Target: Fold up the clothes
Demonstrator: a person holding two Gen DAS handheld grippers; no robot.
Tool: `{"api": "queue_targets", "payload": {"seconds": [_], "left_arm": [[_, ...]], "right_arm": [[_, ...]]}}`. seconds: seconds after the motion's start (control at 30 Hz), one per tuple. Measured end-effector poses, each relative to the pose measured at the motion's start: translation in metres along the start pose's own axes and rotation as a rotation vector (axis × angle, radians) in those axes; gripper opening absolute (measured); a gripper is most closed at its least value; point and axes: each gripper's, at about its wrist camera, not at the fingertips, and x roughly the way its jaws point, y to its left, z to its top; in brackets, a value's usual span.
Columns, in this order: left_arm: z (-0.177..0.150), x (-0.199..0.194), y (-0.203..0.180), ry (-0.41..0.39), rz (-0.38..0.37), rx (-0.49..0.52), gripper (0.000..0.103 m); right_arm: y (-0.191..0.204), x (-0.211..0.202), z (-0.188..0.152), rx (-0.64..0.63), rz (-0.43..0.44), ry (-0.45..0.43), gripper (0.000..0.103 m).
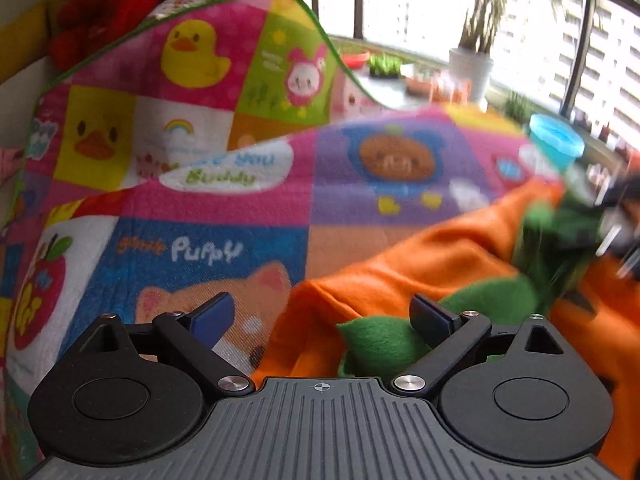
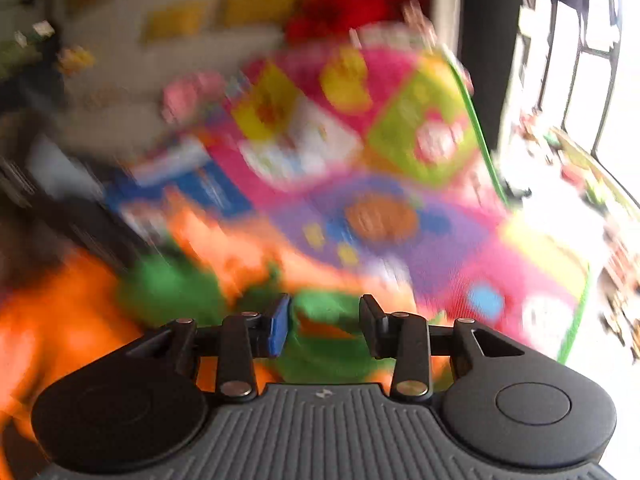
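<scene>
Left wrist view shows a soft orange fleece garment with green felt leaf shapes (image 1: 440,264) lying crumpled on a bright patchwork play mat with ducks, a puppy and a bear printed on it (image 1: 208,200). The garment sits on the right part of the mat and runs under the left gripper (image 1: 320,316). That gripper's two black arms with blue pads stand wide apart. One green leaf lies just beside the right pad, but nothing is pinched between them. The mat has a thin green edge and its far side curls up. Behind it is a red soft thing (image 1: 104,8) by a pale wall. To the right are big windows, a white plant pot (image 1: 470,70) and a round blue tub (image 1: 556,144). At the far right a dark blurry shape hangs over the green part of the garment, too smeared to make out. Right wrist view is very blurry. There the same orange and green garment (image 2: 320,344) lies under the right gripper (image 2: 324,324). Its fingers stand partly apart with green cloth showing in the gap, and the pads do not seem to press on it. The play mat (image 2: 360,152) spreads out beyond.
</scene>
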Motion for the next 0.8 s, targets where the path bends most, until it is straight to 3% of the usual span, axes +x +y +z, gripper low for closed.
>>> {"api": "queue_targets", "payload": {"seconds": [0.03, 0.13, 0.27, 0.37, 0.43, 0.57, 0.77, 0.8], "left_arm": [[0.003, -0.004, 0.006, -0.009, -0.019, -0.022, 0.097], [0.01, -0.003, 0.021, 0.004, -0.064, -0.063, 0.097], [0.011, 0.023, 0.024, 0.085, -0.143, -0.053, 0.092], [0.009, 0.039, 0.025, 0.131, -0.229, -0.067, 0.086], [0.008, 0.046, 0.02, 0.137, -0.252, -0.047, 0.085], [0.001, 0.05, 0.002, 0.116, -0.248, 0.041, 0.086], [-0.007, 0.042, -0.009, 0.09, -0.256, 0.101, 0.065], [-0.008, 0.041, -0.01, 0.084, -0.252, 0.104, 0.057]], "right_arm": [[-0.002, 0.01, -0.008, 0.01, -0.013, 0.044, 0.037], [-0.001, 0.007, -0.021, 0.006, -0.006, 0.031, 0.037], [-0.012, -0.002, -0.012, 0.052, 0.03, 0.026, 0.039], [-0.038, -0.015, -0.004, 0.16, 0.028, -0.02, 0.054], [-0.058, -0.019, 0.0, 0.236, 0.016, -0.045, 0.058], [-0.079, 0.003, -0.001, 0.32, 0.028, 0.002, 0.059], [-0.077, 0.035, -0.002, 0.304, 0.082, 0.052, 0.059], [-0.074, 0.034, -0.001, 0.289, 0.097, 0.055, 0.049]]}}
